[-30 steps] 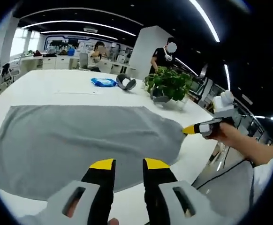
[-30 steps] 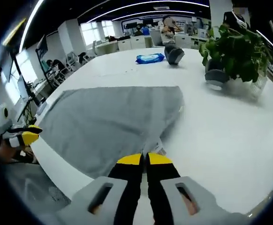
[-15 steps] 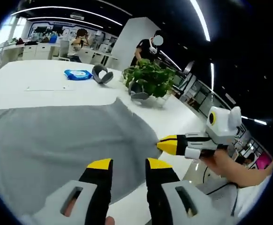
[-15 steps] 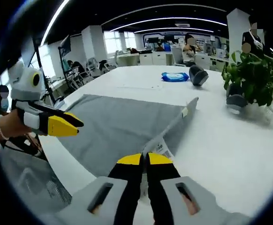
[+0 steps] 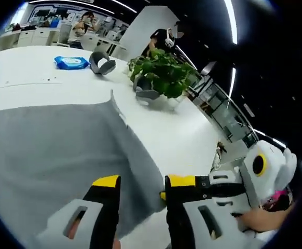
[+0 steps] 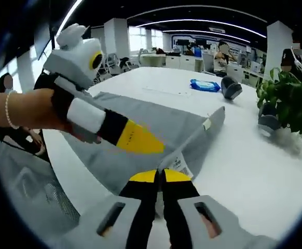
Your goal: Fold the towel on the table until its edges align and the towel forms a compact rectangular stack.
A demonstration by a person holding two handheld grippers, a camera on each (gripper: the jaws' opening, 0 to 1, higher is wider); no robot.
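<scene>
- Spread flat across the white table [image 5: 182, 140]: grey towel [image 5: 47, 155], near corner lifted off the surface.
- Clamped on that raised corner, beside its white label [image 6: 179, 165]: right gripper [image 6: 159, 176], jaws pressed together.
- Hovering just beside it over the towel edge: left gripper [image 5: 138, 181], jaws parted, nothing between them.
- Farther back on the table: potted plant [image 5: 159, 72], blue packet [image 5: 70, 63] and a dark curved object [image 5: 103, 63].
</scene>
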